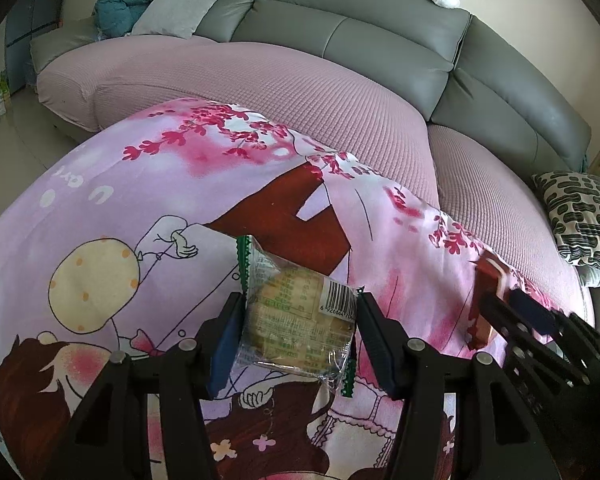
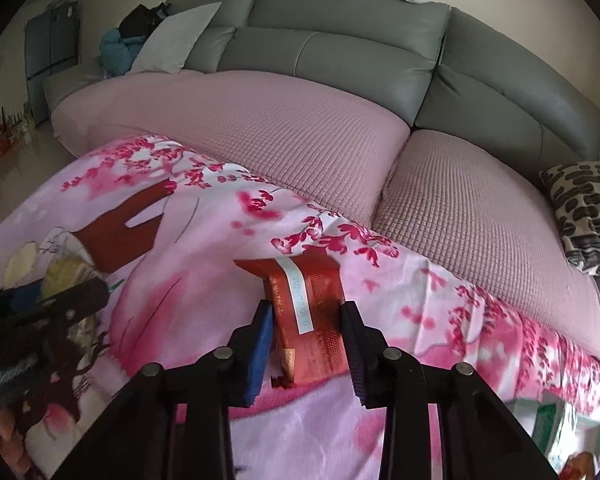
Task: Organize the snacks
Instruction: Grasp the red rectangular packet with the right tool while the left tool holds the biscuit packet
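Here the red snack pack (image 2: 306, 320) sits clamped inside the right claw (image 2: 306, 328).

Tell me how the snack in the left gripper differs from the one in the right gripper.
The clear-wrapped cake packet shows its pale contents, with green zigzag ends and a barcode; the red snack packet is opaque, crossed by a white strip. The clear-wrapped cake packet looks broad and roundish; the red snack packet is narrower and oblong. Both are sealed and clamped, in the left gripper and right gripper, above the floral cloth.
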The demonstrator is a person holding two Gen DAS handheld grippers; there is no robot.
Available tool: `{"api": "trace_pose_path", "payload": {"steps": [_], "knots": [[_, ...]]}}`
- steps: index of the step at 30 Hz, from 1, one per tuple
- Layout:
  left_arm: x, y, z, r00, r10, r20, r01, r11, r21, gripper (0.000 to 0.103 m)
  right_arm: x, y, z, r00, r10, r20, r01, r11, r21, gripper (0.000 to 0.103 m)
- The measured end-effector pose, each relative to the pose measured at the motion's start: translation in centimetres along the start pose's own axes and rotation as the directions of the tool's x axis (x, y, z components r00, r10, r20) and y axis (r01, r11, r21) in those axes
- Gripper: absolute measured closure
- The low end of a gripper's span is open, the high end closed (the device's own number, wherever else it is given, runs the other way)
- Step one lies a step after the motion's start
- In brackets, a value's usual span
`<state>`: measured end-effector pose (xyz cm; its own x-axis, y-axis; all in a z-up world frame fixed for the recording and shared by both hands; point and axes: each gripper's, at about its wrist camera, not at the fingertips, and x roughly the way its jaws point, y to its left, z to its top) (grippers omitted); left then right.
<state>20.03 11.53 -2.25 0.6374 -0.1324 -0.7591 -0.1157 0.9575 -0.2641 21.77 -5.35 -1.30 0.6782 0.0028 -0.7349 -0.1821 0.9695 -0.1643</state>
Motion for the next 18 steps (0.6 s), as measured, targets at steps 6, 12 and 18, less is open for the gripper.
{"api": "trace_pose_path", "payload": {"steps": [6,12,18], "knots": [[-0.5,0.0,0.0,1.000,0.005,0.010,-0.005,1.000,0.001,0.045,-2.6,-1.1,-1.6,1.000,0.016,0.019,-0.017,0.999,0.046,0.084],[-0.4,-0.1,0.0,1.000,0.005,0.002,-0.005,1.000,0.007,0.045,-3.1,-1.6,-2.5,0.999,0.030,0.032,-0.032,0.996,0.082,0.084],[-0.2,0.0,0.0,1.000,0.008,-0.002,-0.008,1.000,0.001,0.045,-1.5,-2.0,-1.6,0.996,0.077,0.043,-0.082,0.990,0.116,0.077]]}}
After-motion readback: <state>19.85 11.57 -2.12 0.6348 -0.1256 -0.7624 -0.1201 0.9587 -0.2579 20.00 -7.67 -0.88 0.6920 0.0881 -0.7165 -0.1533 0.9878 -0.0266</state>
